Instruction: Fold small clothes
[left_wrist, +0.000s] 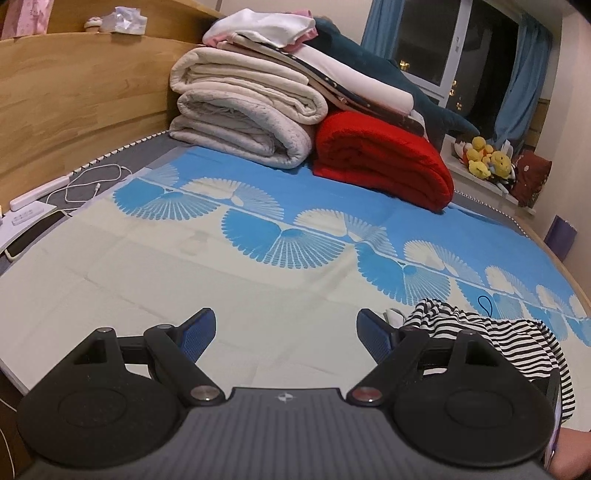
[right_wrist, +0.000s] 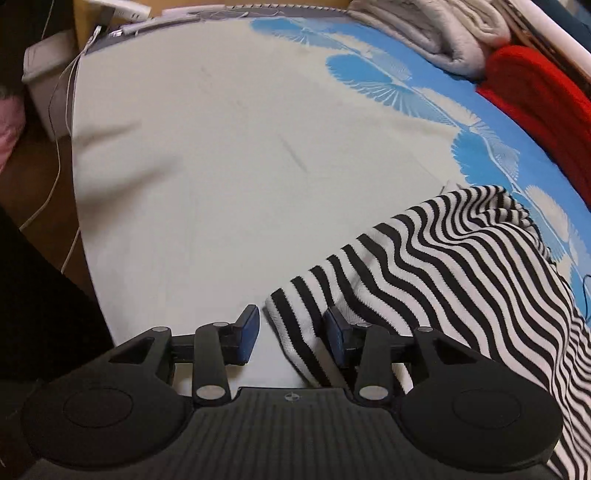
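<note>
A black-and-white striped garment (right_wrist: 443, 258) lies crumpled on the pale sheet (right_wrist: 221, 166) of the bed. In the right wrist view one corner of it reaches in between the blue pads of my right gripper (right_wrist: 291, 328). The cloth lies against the right pad, while the left pad stands clear of it, so the jaws are open around the corner. In the left wrist view the same garment (left_wrist: 487, 332) sits just right of my left gripper (left_wrist: 286, 332). That gripper hangs wide open over bare sheet with nothing between its fingers.
Folded cream blankets (left_wrist: 243, 110) and a red blanket (left_wrist: 380, 158) are stacked at the far end against the wooden headboard (left_wrist: 74, 92). White cables and a phone (left_wrist: 92, 181) lie along the bed's left edge. Yellow plush toys (left_wrist: 487, 160) sit by the window.
</note>
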